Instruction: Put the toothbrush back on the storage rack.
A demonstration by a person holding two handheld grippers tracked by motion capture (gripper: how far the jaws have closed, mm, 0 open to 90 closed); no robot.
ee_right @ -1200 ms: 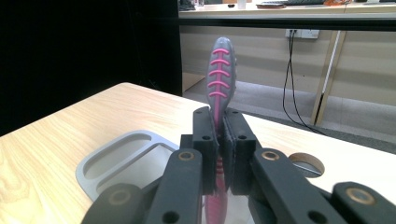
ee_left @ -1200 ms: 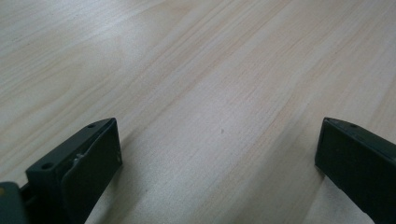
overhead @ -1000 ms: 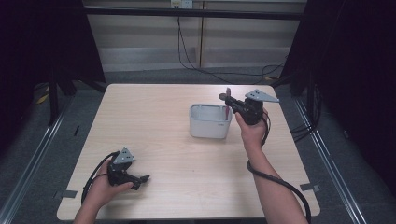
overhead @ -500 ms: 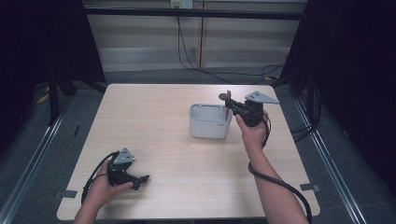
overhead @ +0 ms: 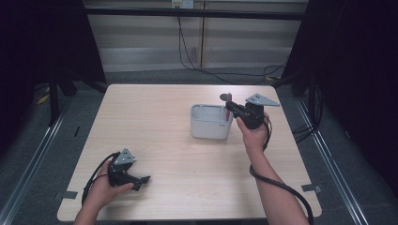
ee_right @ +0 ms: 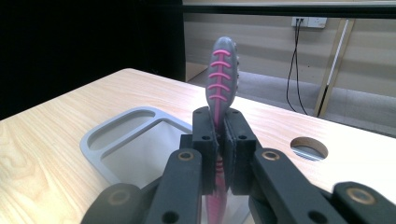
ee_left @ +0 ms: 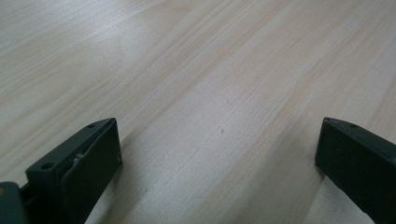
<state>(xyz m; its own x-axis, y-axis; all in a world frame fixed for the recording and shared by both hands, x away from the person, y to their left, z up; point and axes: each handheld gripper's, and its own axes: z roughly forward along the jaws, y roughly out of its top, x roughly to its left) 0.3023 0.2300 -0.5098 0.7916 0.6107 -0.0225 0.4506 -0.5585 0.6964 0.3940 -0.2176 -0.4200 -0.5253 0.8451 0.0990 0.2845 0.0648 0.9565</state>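
With my right gripper point(ee_right: 218, 154) clamped on the toothbrush point(ee_right: 221, 79) above the grey holder point(overhead: 210, 121), I judge insertion underway. Next I'd lower it straight in; my left gripper point(ee_left: 219, 154) rests with jaws apart.

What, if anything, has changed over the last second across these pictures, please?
Nothing has visibly changed. The right gripper stays shut on the pink and grey toothbrush, held upright at the right end of the grey holder. The left gripper still rests open on the table near its front left corner.
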